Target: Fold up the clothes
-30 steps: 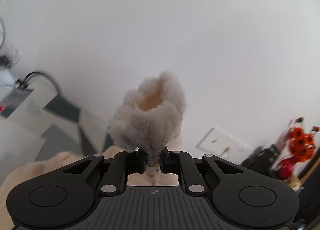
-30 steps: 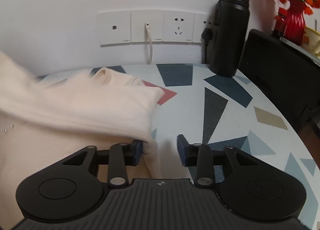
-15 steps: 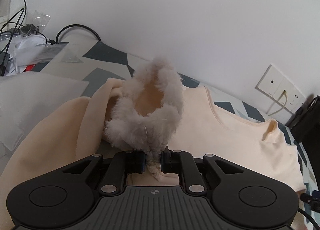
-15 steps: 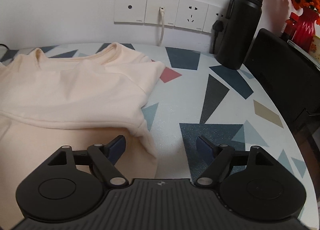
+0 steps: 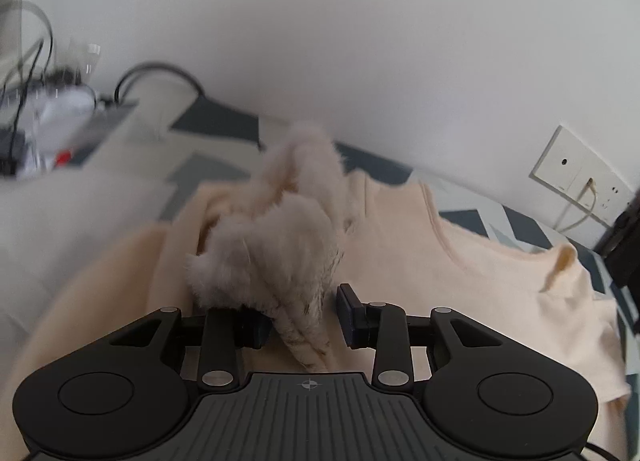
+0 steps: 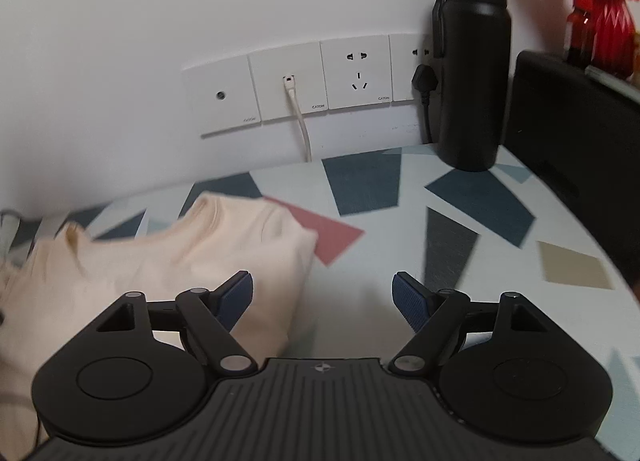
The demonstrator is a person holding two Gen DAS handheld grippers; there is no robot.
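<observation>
A cream garment (image 5: 460,285) lies spread on the patterned table, its neckline toward the wall. Its fluffy cuff (image 5: 280,245) sits bunched on the fabric between the fingers of my left gripper (image 5: 304,319), which stands open with the cuff resting against the left finger. In the right wrist view the same garment (image 6: 160,273) lies at the left, with its shoulder edge near the left fingertip. My right gripper (image 6: 322,295) is wide open over bare table beside the cloth, holding nothing.
A black bottle (image 6: 470,65) stands at the back right against the wall sockets (image 6: 304,85). A dark box (image 6: 576,133) and a red vase (image 6: 612,25) are at the far right. Cables and clutter (image 5: 44,121) lie at the table's back left.
My left gripper has opened and let go of the fluffy cuff, which now rests on the garment. My right gripper has opened wider and lifted away from the cloth's edge.
</observation>
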